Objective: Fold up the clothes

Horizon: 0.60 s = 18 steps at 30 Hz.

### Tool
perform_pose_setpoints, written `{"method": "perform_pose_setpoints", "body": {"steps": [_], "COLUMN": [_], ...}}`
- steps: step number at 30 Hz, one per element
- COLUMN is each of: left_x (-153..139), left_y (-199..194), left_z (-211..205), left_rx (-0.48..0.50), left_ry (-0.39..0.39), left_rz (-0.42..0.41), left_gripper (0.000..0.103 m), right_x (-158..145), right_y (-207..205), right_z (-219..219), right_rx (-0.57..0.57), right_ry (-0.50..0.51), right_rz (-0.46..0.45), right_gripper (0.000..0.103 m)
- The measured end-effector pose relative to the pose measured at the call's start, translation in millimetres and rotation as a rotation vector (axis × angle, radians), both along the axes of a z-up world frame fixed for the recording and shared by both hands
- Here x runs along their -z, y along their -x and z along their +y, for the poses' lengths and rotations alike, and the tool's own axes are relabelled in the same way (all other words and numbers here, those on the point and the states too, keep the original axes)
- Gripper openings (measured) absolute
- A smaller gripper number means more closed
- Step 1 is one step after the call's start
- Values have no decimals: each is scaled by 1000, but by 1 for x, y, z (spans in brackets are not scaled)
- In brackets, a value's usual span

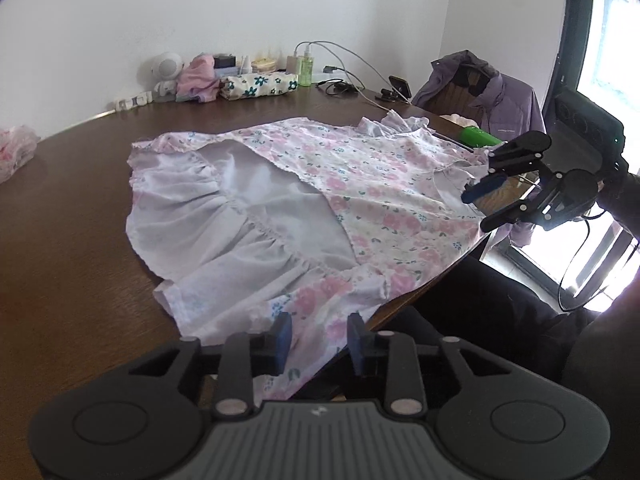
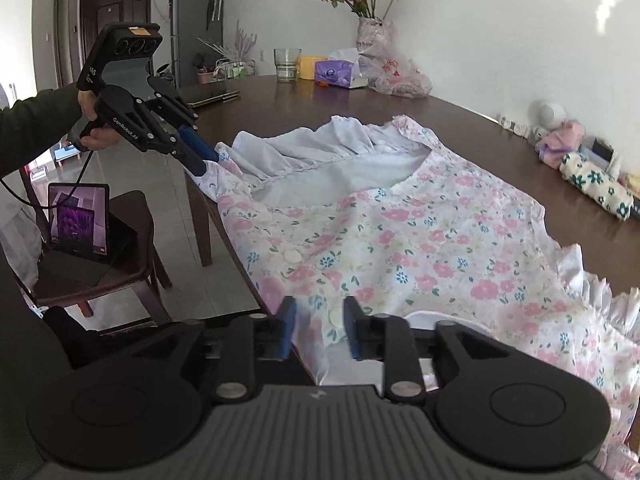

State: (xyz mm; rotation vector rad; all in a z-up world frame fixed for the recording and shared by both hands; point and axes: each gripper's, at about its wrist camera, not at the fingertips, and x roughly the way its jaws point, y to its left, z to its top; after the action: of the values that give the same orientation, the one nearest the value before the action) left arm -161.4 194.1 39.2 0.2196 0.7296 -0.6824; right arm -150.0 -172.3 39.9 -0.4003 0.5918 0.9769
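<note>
Dark wooden worktop (image 1: 72,184), clutter pushed to the far wall so the floral dress (image 2: 400,240) can lie spread at the near edge, part of it turned over to show the pale lining. Your left claw (image 1: 318,338) and right claw (image 2: 320,320) each stand partly open at that near edge, cloth between the fingers but pads clear of it, holding nothing
</note>
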Motion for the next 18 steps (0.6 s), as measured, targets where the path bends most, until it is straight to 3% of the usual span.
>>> {"method": "perform_pose_setpoints", "body": {"steps": [1, 4, 12, 14, 16, 17, 18], "left_x": [0, 4, 14, 16, 16, 15, 14], "left_y": [3, 3, 1, -2, -6, -8, -9], "left_z": [-4, -14, -21, -19, -15, -15, -14], "left_rx": [10, 22, 67, 73, 84, 79, 72], "left_ry": [-16, -80, -144, -148, -120, -118, -135], "left_rz": [-21, -47, -43, -37, 0, 6, 7], "left_gripper": [43, 47, 46, 35, 15, 8, 4], "right_x": [2, 8, 14, 16, 17, 16, 15], "right_y": [2, 3, 3, 6, 8, 6, 4], "right_z": [3, 11, 15, 15, 16, 16, 15], "right_rx": [-11, -42, -100, -114, -119, -118, -115], "right_ry": [6, 32, 40, 55, 71, 71, 65], "right_rz": [-17, -45, -50, -65, -89, -88, -76], "right_gripper": [42, 42, 42, 42, 42, 36, 24]}}
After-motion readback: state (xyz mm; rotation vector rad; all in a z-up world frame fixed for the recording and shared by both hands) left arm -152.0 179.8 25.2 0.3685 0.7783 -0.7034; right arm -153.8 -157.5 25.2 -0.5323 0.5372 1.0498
